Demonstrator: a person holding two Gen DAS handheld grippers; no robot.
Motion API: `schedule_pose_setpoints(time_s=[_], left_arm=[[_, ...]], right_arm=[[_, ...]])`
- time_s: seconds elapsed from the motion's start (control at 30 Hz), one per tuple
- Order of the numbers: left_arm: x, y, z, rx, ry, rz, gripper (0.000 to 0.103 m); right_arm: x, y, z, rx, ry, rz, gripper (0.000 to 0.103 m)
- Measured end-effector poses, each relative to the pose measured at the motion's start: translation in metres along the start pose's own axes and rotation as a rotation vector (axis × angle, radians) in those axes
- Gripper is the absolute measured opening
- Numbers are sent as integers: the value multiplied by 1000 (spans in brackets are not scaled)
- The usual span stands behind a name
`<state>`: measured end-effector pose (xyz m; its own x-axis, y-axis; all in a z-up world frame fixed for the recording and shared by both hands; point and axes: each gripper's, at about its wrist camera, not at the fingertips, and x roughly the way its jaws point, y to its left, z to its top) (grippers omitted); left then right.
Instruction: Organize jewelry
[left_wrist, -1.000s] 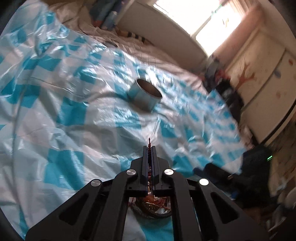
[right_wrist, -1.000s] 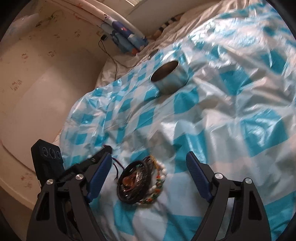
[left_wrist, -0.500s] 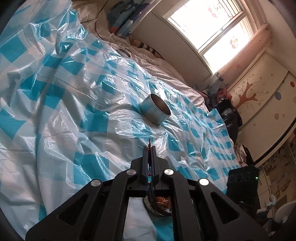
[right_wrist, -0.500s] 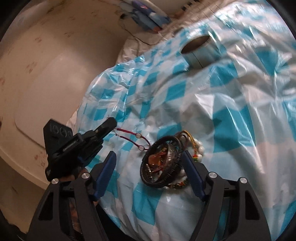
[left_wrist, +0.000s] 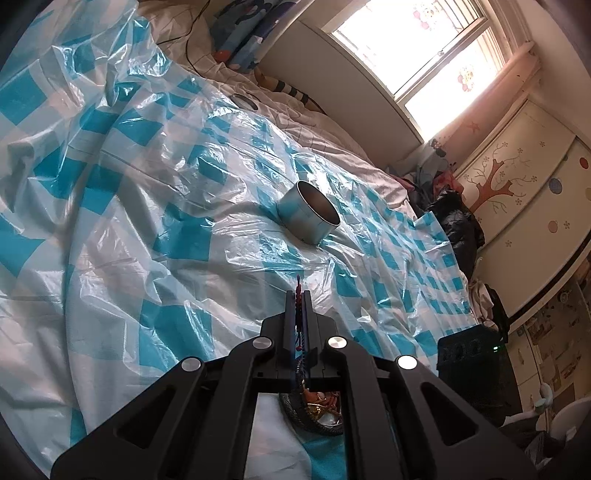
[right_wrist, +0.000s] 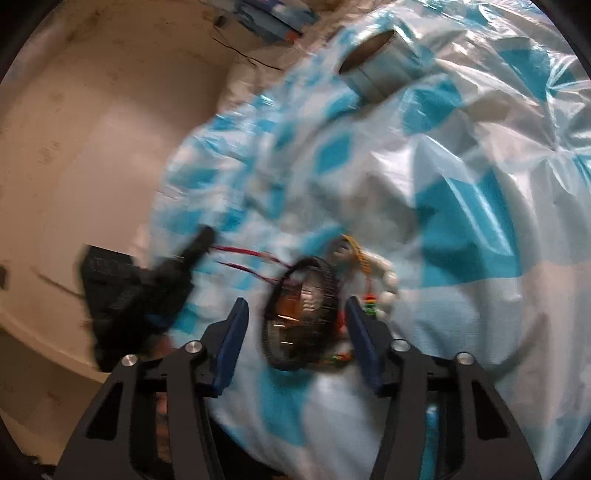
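Observation:
My left gripper is shut on a thin red cord bracelet; in the right wrist view the cord runs taut from its tip to a jewelry pile. The pile holds a black bangle and a white bead bracelet on the checked plastic sheet. My right gripper is open, its blue pads either side of the black bangle. A round metal tin stands open further up the sheet, also in the right wrist view.
A blue-and-white plastic sheet covers a bed. Pillows and a cable lie at the head. A black box sits off the bed's right side. A cabinet and window stand beyond.
My left gripper has lifted, pulling the red cord away from the pile. My right gripper has moved in so the black bangle lies between its open pads.

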<state>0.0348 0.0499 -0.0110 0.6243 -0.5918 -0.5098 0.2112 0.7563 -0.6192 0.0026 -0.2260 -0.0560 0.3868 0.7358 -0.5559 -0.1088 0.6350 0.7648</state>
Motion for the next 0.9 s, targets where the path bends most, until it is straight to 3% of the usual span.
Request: schedule_pose_setpoints(time_s=[0.23,0.43,0.6,0.8,0.9], left_arm=[[0,2,-1,-6,-2,-2,2],[0,2,-1,-5,-2,-1,2],[1,2,-1,-3,0,-1,2],[1,4,-1,-7,-1,0,2],[1,4,0,-8,-2,-1,2]], right_arm=[[-10,16,1,-47,-39,192,52],[-1,19,1,-59,-10,169,52],[-3,19,4,-74,-54,100,52],[-12,22,4,-75,-62,263,53],[-13,32,3,-112,-53,290,56]])
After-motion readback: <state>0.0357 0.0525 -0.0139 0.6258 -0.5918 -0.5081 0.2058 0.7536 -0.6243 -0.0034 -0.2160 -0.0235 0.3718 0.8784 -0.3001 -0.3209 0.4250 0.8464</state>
